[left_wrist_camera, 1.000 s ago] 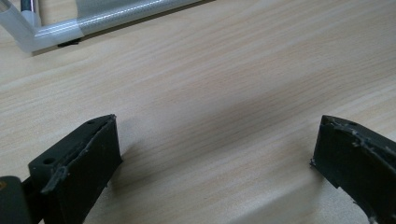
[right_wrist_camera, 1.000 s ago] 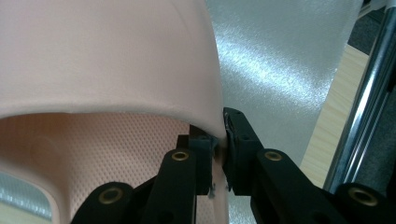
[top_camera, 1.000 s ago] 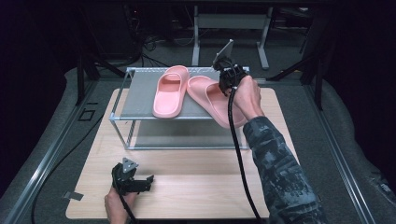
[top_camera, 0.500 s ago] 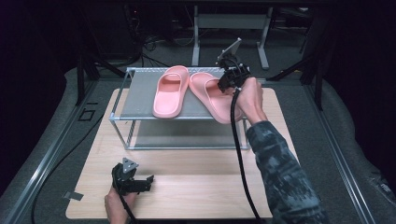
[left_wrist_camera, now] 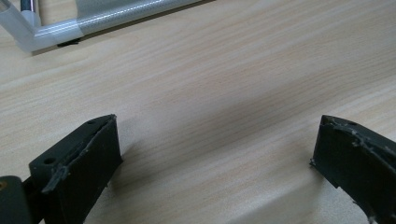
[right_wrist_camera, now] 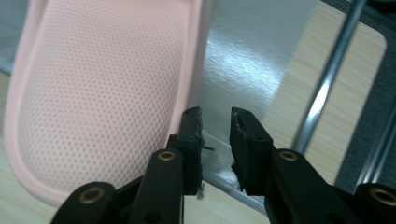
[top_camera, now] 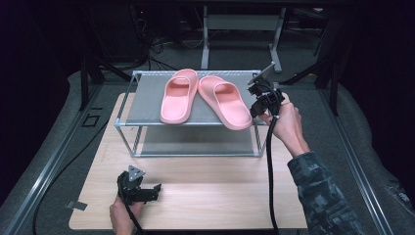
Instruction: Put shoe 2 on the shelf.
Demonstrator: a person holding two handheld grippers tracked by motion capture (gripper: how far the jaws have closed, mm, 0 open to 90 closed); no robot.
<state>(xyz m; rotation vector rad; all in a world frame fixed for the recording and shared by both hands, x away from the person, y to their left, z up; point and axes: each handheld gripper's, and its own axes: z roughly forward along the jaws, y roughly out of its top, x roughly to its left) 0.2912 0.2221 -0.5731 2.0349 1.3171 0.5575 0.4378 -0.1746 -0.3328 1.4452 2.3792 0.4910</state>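
Setting: dark room; pale wooden table (top_camera: 205,196) on grey flooring, with a metal-framed rack (top_camera: 147,98) standing on its far half.

Left gripper (top_camera: 139,188): held low over the near left of the table; in the left gripper view its two black jaws are seen spread wide over bare wood, nothing between them.

Left slipper (top_camera: 177,95): pink, laid flat on the rack's top shelf, toe toward the far side, just beside its mate.

Right slipper (top_camera: 226,100): same shelf, angled so that its heel overhangs the front rail. In the right gripper view its dimpled footbed (right_wrist_camera: 98,84) is seen close up.

Handling, judged: one-piece moulded foam, so light and springy; a squeezed edge is expected to give, not crack. The matte, textured surface should not be slippery. A lift from one edge would probably leave the slipper hanging tilted.

Hold point, judged: the raised side wall near the heel, or the strap arch, for a more level carry.

Right gripper (right_wrist_camera: 216,123): beside the right slipper's outer edge at the rack's right end; jaws have just been closing and stand narrow, only shelf seen between them, the slipper not gripped.
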